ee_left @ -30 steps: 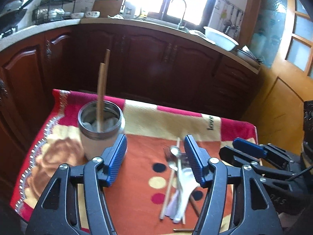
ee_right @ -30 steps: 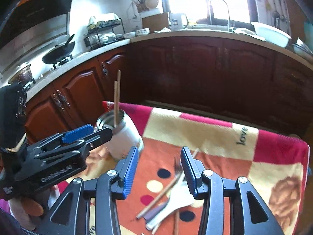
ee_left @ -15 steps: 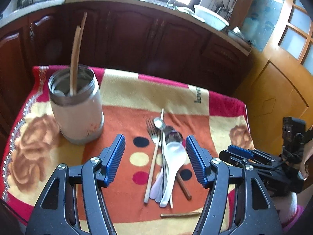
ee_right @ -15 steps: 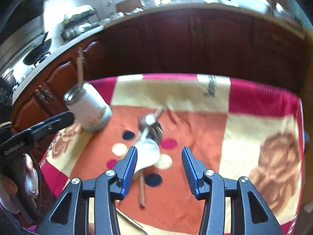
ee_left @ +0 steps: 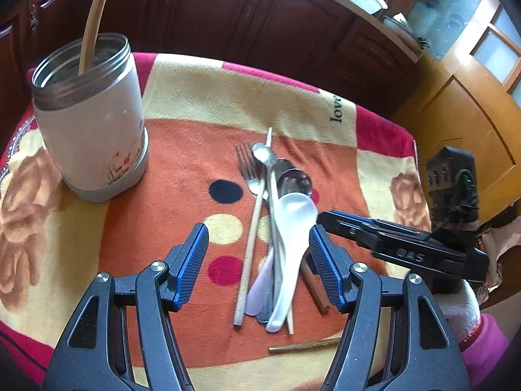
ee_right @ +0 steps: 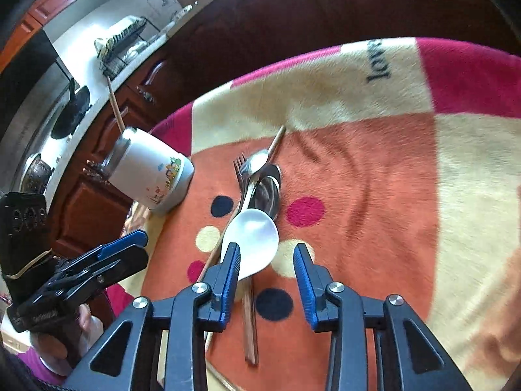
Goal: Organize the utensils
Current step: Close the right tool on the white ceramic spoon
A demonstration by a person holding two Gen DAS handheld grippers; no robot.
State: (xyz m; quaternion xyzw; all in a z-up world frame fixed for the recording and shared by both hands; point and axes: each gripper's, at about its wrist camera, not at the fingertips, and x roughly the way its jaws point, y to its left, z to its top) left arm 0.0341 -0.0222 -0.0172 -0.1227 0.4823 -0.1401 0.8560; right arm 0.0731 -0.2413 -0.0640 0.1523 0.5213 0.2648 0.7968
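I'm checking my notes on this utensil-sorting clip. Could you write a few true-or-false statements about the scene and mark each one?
1. The jar stands upright on the blanket. True.
2. The jar is empty. False: a wooden chopstick stands in it.
3. The white spoon lies on the utensil pile. True.
4. The left hand-held gripper grips the fork. False: its jaws are open, holding nothing.
5. The right hand-held gripper is near the white spoon's bowl. True.

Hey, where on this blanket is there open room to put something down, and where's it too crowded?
Free: the orange stretch between the canister and the utensil pile, and the beige and orange area right of the pile, toward the red border. Crowded: the pile itself, with the white spoon, fork and chopsticks overlapping.
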